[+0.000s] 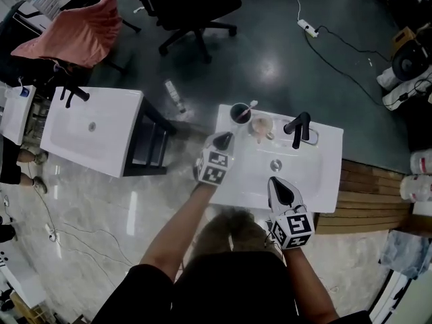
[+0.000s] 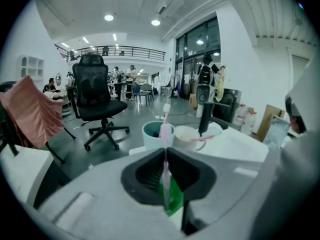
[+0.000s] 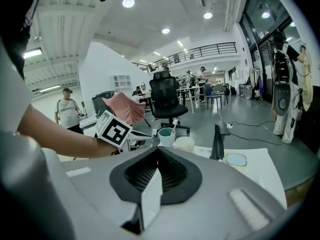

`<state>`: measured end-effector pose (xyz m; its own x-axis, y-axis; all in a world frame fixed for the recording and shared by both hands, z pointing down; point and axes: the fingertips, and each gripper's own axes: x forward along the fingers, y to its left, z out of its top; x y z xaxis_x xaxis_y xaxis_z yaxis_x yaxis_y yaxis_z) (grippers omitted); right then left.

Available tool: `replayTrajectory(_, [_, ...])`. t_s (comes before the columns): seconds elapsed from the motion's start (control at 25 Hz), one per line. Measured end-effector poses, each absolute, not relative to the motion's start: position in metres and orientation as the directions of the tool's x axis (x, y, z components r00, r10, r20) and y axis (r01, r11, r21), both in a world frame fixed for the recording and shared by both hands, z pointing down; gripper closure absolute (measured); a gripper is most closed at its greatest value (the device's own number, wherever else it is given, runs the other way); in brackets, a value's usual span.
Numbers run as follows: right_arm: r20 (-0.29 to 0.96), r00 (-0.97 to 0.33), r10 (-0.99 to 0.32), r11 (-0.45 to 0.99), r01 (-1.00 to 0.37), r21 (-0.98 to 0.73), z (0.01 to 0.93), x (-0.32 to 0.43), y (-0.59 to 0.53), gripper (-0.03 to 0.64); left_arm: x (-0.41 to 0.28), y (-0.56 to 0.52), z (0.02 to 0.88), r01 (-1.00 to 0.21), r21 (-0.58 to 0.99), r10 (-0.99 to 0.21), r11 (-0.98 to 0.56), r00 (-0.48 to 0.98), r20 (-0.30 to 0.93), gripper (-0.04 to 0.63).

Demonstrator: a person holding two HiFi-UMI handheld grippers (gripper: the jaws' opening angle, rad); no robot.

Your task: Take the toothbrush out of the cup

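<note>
A pink toothbrush (image 2: 165, 129) with a white head runs straight between the jaws of my left gripper (image 2: 165, 151), which is shut on its handle. Its head rises in front of the teal cup (image 2: 150, 135). From the head view, my left gripper (image 1: 224, 139) sits just short of the teal cup (image 1: 233, 108) on the white sink's (image 1: 304, 174) back left corner. The toothbrush (image 1: 252, 104) slants out over the cup's rim. I cannot tell whether its lower end is still inside. My right gripper (image 1: 275, 181) hovers over the basin's front, shut and empty (image 3: 159, 150).
A cream cup (image 1: 262, 123) stands beside the teal one, and a black faucet (image 1: 299, 128) rises to its right. A second white sink (image 1: 94, 133) stands at the left. Behind are a black office chair (image 1: 192, 5) and a pink cloth (image 1: 81, 29). A wooden platform (image 1: 371, 194) lies to the right.
</note>
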<state>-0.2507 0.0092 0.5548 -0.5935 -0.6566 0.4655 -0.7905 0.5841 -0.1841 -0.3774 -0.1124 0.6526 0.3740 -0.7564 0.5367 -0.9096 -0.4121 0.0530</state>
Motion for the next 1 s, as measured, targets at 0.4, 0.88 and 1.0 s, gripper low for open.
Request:
replayTrajectory(0.4, [0.434, -0.581, -0.689, 0.560, -0.806, -0.191, 0.529, -0.235, 0.025, 0.614, -0.378, -0.098, 0.598, -0.914, 0.012, -0.799, -0.405, 0.361, 0.481, 0.571])
replayTrajectory(0.88, [0.357, -0.645, -0.676, 0.614, -0.761, -0.212, 0.496, -0.129, -0.011, 0.614, -0.309, -0.083, 0.521, -0.959, -0.054, -0.853, -0.277, 0.220, 0.474, 0.571])
replayTrajectory(1.0, [0.344, -0.663, -0.665, 0.635, -0.744, -0.207, 0.488, -0.106, -0.019, 0.615, -0.303, -0.083, 0.505, -0.969, -0.076, -0.873, -0.233, 0.175, 0.455, 0.571])
